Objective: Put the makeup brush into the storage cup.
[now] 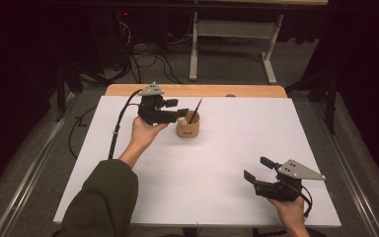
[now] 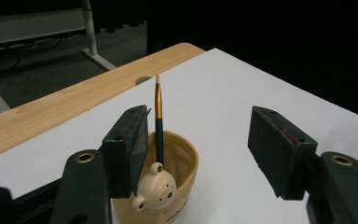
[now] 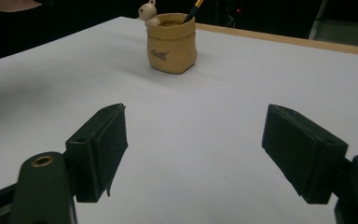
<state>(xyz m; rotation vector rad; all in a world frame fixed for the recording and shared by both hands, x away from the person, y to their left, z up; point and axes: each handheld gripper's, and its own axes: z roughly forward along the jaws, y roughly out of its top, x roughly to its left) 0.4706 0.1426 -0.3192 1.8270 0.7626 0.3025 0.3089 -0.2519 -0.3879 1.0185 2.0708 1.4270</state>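
- left gripper (image 1: pixel 177 112): jaws apart, nothing clamped, right by the cup's rim, far left of the white sheet.
- cup (image 1: pixel 187 126): tan, sack-shaped, small bear head (image 2: pixel 156 192) on its rim, printed word on its side; stands upright left of centre on the white sheet (image 1: pixel 217 163).
- brush (image 1: pixel 195 111): dark handle, gold band, pale tip, leans in the cup.
- right gripper (image 1: pixel 260 170): jaws apart, empty, near right corner, well apart from the cup.
- wooden table edge (image 1: pixel 237 91) behind the sheet.
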